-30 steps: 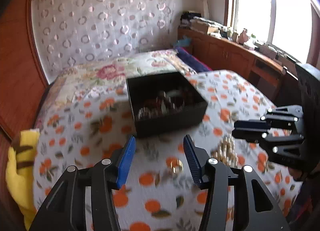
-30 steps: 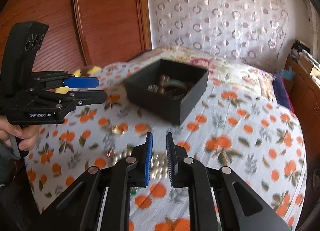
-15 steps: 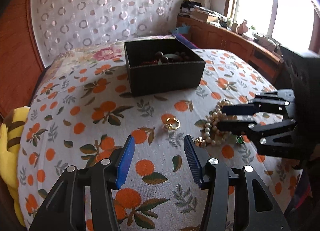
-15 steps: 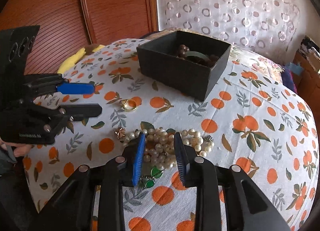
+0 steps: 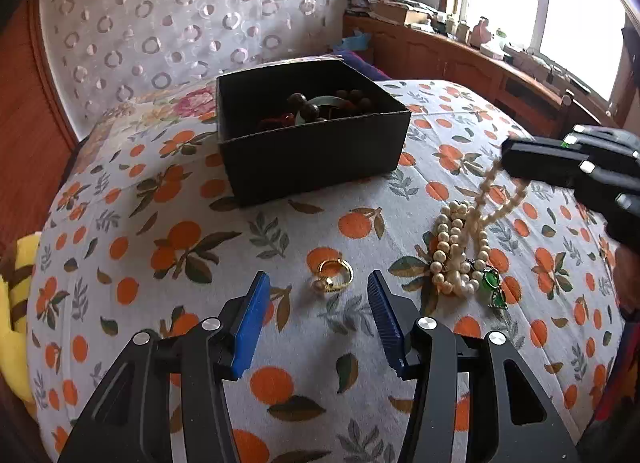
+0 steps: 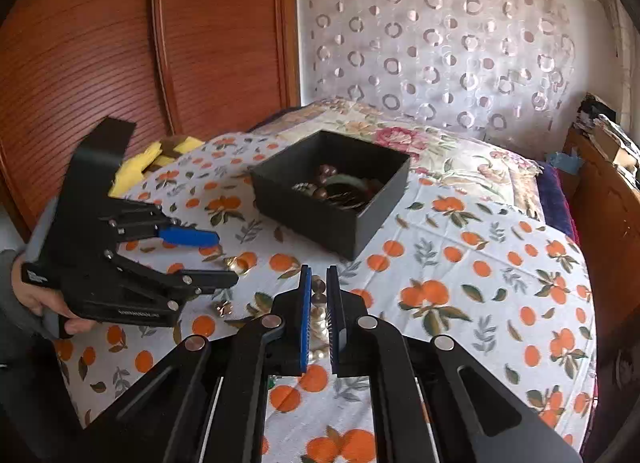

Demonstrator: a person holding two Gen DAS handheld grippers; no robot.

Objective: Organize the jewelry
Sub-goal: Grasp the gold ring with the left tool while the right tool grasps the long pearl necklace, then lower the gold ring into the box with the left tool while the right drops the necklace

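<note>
Pearl necklace [image 5: 460, 247]: limp, light and slippery; we hold one strand, the rest heaped on the bed [image 5: 168, 223].
Right gripper [image 6: 319, 295]: jaws just closed, pinching pearls.
Left gripper [image 5: 316, 303]: jaws half open, empty, flanking the gold ring [image 5: 334, 275].
Black box [image 5: 312, 159]: beyond, apart.

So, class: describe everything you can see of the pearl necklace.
The pearl necklace is a string of cream, glossy round beads. Most of it lies heaped on the orange-print cloth, beside a green-stoned piece. One loop rises taut to the right claw, which has just closed on it.
</note>
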